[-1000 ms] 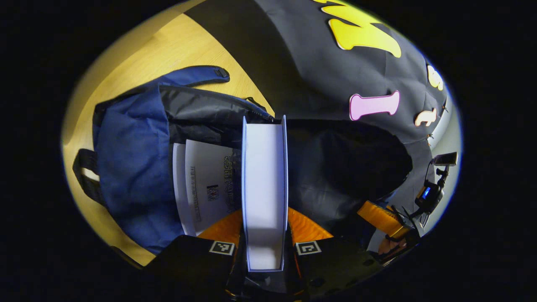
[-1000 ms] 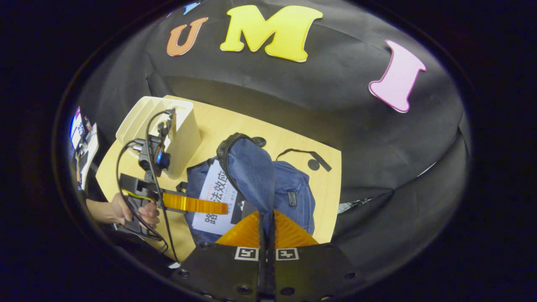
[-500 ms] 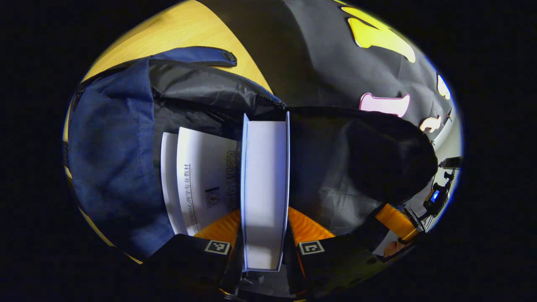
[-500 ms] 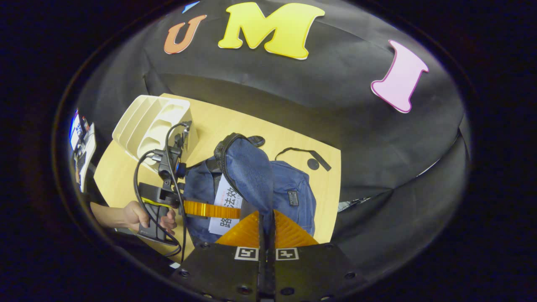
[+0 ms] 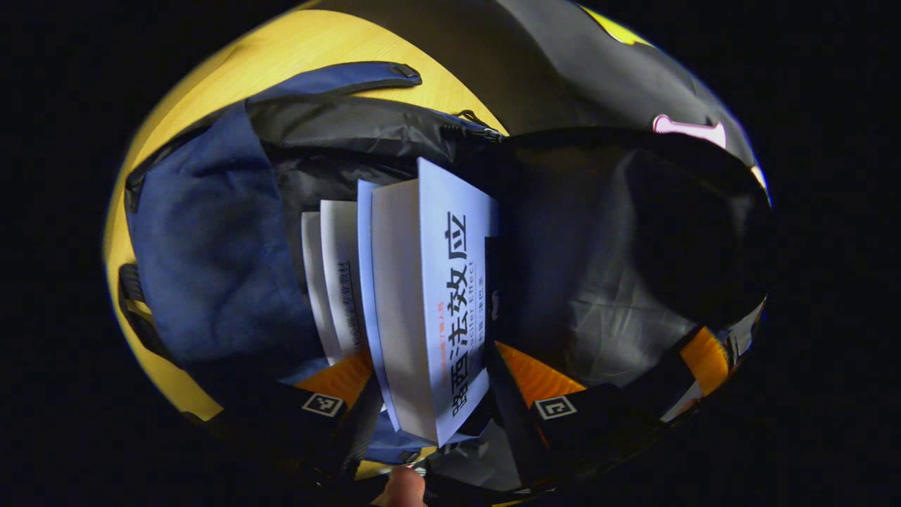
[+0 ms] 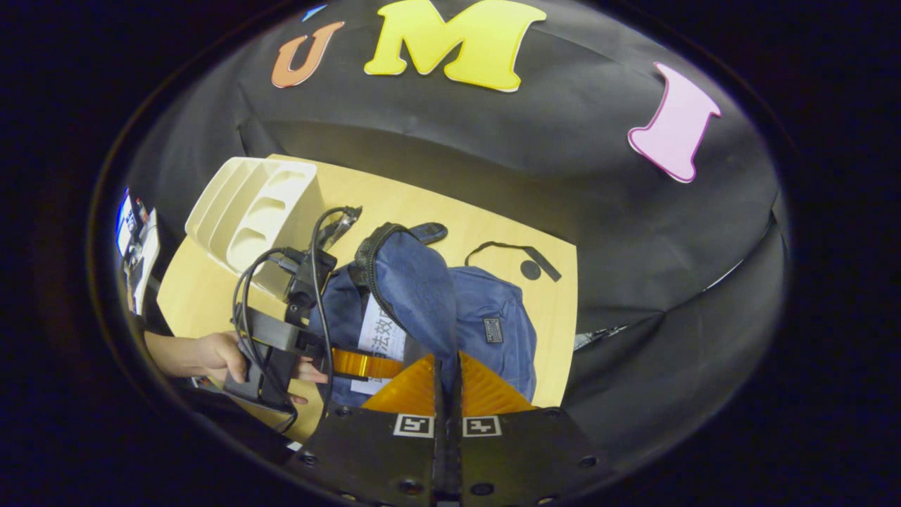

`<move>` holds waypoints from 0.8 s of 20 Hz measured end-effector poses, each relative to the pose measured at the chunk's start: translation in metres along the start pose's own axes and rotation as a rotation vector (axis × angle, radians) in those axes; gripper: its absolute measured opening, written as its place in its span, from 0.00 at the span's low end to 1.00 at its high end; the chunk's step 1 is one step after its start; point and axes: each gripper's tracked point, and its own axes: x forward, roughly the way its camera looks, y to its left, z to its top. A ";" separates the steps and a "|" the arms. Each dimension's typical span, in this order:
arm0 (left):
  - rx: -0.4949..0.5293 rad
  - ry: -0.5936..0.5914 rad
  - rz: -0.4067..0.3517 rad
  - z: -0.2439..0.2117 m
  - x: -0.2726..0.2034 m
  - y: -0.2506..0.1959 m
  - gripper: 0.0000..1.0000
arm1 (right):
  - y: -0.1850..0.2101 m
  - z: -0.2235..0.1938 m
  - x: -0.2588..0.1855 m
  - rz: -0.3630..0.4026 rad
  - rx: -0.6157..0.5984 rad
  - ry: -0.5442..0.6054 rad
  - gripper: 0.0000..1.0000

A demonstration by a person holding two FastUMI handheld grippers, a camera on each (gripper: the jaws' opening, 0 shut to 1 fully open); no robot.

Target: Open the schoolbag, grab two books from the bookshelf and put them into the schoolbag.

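The blue schoolbag [image 5: 211, 246] lies open on the wooden table, its dark lining showing. A white book [image 5: 450, 282] with black print leans tilted into the bag's mouth, between the spread fingers of my left gripper [image 5: 436, 394], which is open. Another white book [image 5: 338, 267] sits inside the bag just left of it. In the right gripper view, my right gripper [image 6: 447, 373] is shut on the bag's blue flap [image 6: 412, 289] and holds it up. The left gripper [image 6: 359, 362] and the hand [image 6: 211, 352] holding it reach into the schoolbag [image 6: 493, 310] from the left.
The white bookshelf [image 6: 253, 218] stands at the table's far left corner, its slots showing no books. A black strap with a round disc [image 6: 528, 267] lies on the table [image 6: 450, 218] behind the bag. Black cloth walls close in the back and right.
My left gripper has pushed deeper into the bag and its fingers have spread apart. The book, earlier held upright and edge-on, now tips over with its cover showing. The right gripper keeps the flap raised.
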 end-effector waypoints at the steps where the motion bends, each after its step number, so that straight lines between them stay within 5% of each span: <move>1: 0.022 0.000 0.025 -0.001 -0.005 0.001 0.84 | 0.001 0.000 0.000 0.002 0.000 -0.002 0.00; 4: 0.070 -0.010 0.118 -0.002 -0.024 0.010 0.93 | 0.005 0.000 0.001 0.007 -0.003 -0.006 0.00; 11: 0.368 -0.127 0.422 0.024 -0.098 0.031 0.92 | 0.027 -0.002 0.003 0.055 0.016 -0.026 0.00; 16: 0.452 -0.122 0.627 0.017 -0.159 0.046 0.93 | 0.046 -0.005 0.004 0.092 0.027 -0.046 0.00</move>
